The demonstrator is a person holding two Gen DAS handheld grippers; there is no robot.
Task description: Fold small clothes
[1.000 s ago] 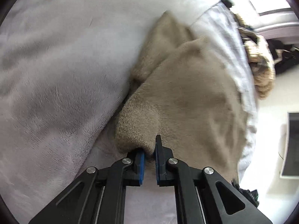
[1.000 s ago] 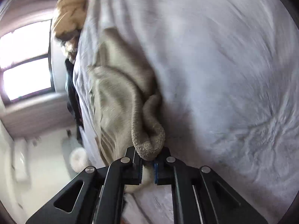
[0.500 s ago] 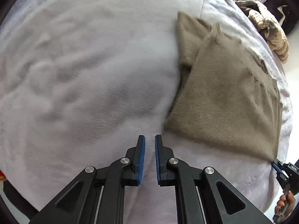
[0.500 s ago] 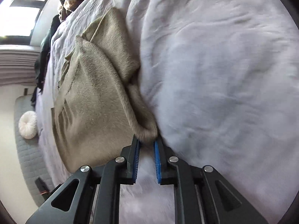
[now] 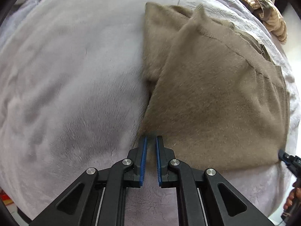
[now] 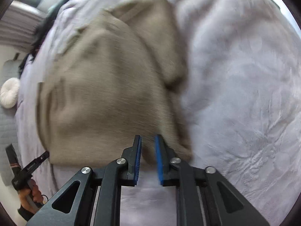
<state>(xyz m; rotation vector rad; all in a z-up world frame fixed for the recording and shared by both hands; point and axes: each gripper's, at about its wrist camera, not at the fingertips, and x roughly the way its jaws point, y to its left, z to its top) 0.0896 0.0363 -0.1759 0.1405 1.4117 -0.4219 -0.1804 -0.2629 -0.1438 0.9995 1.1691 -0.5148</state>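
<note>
A fuzzy tan garment (image 5: 216,101) lies folded flat on a pale lilac plush blanket (image 5: 75,75), one sleeve tucked under at the far side. My left gripper (image 5: 150,139) is slightly open and empty at the garment's near left corner. In the right wrist view the same garment (image 6: 105,94) is blurred by motion; my right gripper (image 6: 147,139) is slightly open and empty, its tips over the garment's near edge. Each gripper's tip shows at the edge of the other's view: the right one (image 5: 287,159) and the left one (image 6: 35,163).
A heap of tan patterned clothes (image 5: 263,5) lies at the bed's far right. Dark clothes (image 6: 43,30) hang at the bed's far edge. A white round cushion (image 6: 9,92) lies on a grey mat beside the bed.
Both grippers let go of the garment's folded edge, which now lies flat on the blanket. Both pulled back, then moved close to the near edge again.
</note>
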